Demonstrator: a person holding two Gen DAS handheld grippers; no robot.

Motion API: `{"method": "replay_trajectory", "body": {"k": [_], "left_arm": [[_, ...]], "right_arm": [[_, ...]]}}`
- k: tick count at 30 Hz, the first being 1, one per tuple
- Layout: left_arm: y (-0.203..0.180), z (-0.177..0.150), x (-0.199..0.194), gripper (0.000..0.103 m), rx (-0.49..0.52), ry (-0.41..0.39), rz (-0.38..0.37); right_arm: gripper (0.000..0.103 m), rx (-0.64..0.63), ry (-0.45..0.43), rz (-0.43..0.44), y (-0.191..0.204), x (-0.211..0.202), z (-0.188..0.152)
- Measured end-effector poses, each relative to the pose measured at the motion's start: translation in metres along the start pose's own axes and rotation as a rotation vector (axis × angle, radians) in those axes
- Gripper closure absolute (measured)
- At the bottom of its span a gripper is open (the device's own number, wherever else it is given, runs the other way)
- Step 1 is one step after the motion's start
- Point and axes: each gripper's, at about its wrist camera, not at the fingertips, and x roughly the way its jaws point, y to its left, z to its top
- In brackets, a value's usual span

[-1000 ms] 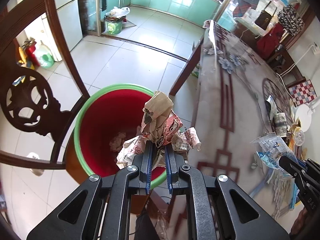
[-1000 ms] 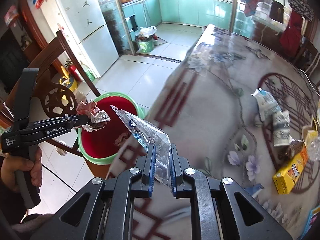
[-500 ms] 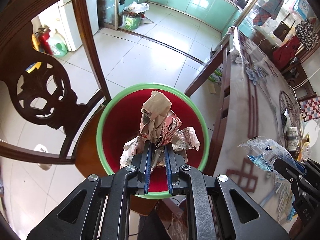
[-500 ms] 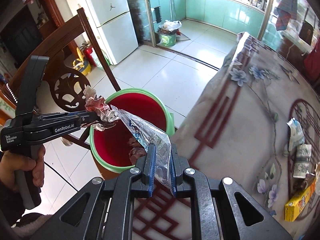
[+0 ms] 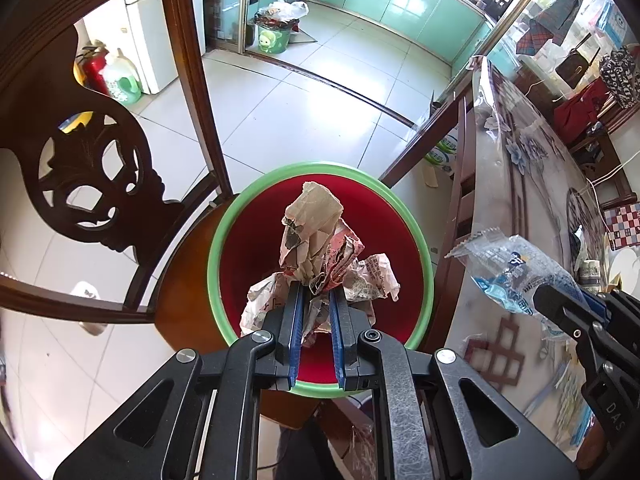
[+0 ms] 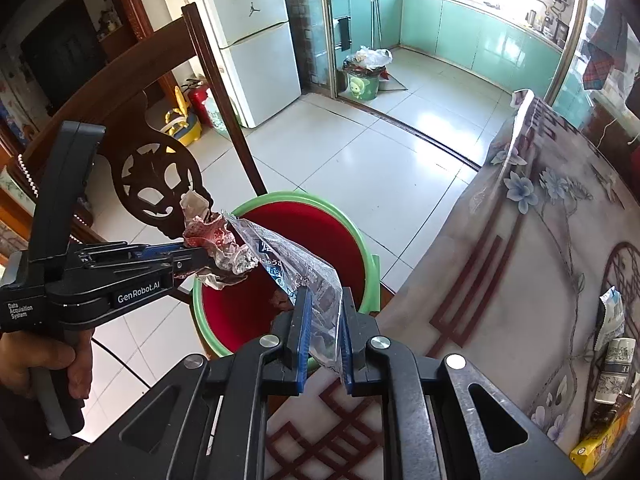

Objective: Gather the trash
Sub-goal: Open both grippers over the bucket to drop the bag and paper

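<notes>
Plainly both tools are carrying rubbish toward the same place. The left tool is clenched on a wad of crumpled paper, its blue pads pinching the lower folds so that the loose upper part stands up past the tips; seen from the left wrist, the wad hangs right over the mouth of the red bucket with the green rim, which looks the sensible spot for letting go, since anything dropped from there should fall inside rather than on the floor tiles. The right tool is clamped on a clear plastic wrapper with blue print, gripped by one end so the rest trails forward and up. From the right wrist, that wrapper reaches over the near rim of the bucket and its far tip comes close to the paper wad, though I cannot tell whether the two touch. The bucket seems to rest on the seat of a carved wooden chair just beside the edge of the table, near enough for both hands to reach it from where the litter lies. More packets and a yellow box remain on the table's patterned cover at the right, so the collecting looks only partly done. Some scraps already show at the bucket's bottom. A hand grips the left tool's handle from below, tilting it steeply down.
</notes>
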Motion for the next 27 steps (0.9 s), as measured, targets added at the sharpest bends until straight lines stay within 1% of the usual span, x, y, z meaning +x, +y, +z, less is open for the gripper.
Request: {"method": "replay_trajectory", "body": {"k": [8, 10, 13, 18, 20, 21, 22, 24, 26, 27], "left_arm": [[0.006, 0.0, -0.002, 0.092, -0.009, -0.003, 0.003], [0.006, 0.0, -0.002, 0.087, -0.01, -0.003, 0.002], [0.008, -0.001, -0.004, 0.083, -0.01, -0.01, 0.006], [0.01, -0.002, -0.009, 0.08, -0.018, -0.023, 0.009], [0.012, -0.002, -0.011, 0.068, -0.03, -0.029, 0.005], [0.012, -0.003, -0.012, 0.053, -0.038, -0.034, 0.003], [0.013, -0.003, -0.013, 0.041, -0.045, -0.041, -0.001], [0.015, -0.004, -0.016, 0.038, -0.057, -0.05, -0.009], [0.015, -0.005, -0.019, 0.034, -0.061, -0.056, -0.009], [0.016, -0.006, -0.02, 0.03, -0.063, -0.062, -0.008]], "right_arm": [[0.092, 0.014, -0.03, 0.039, 0.006, -0.001, 0.007], [0.092, 0.025, -0.04, 0.052, 0.007, 0.0, 0.008], [0.092, 0.051, -0.052, 0.083, 0.004, -0.001, 0.009], [0.092, 0.071, -0.065, 0.11, 0.004, 0.001, 0.012], [0.092, 0.08, -0.072, 0.118, 0.005, 0.002, 0.014], [0.091, 0.087, -0.07, 0.126, 0.005, 0.003, 0.015], [0.089, 0.09, -0.062, 0.133, 0.005, 0.005, 0.016], [0.087, 0.091, -0.042, 0.138, 0.006, 0.009, 0.017], [0.085, 0.087, -0.044, 0.148, 0.007, 0.01, 0.018], [0.079, 0.084, -0.047, 0.156, 0.008, 0.01, 0.017]]}}
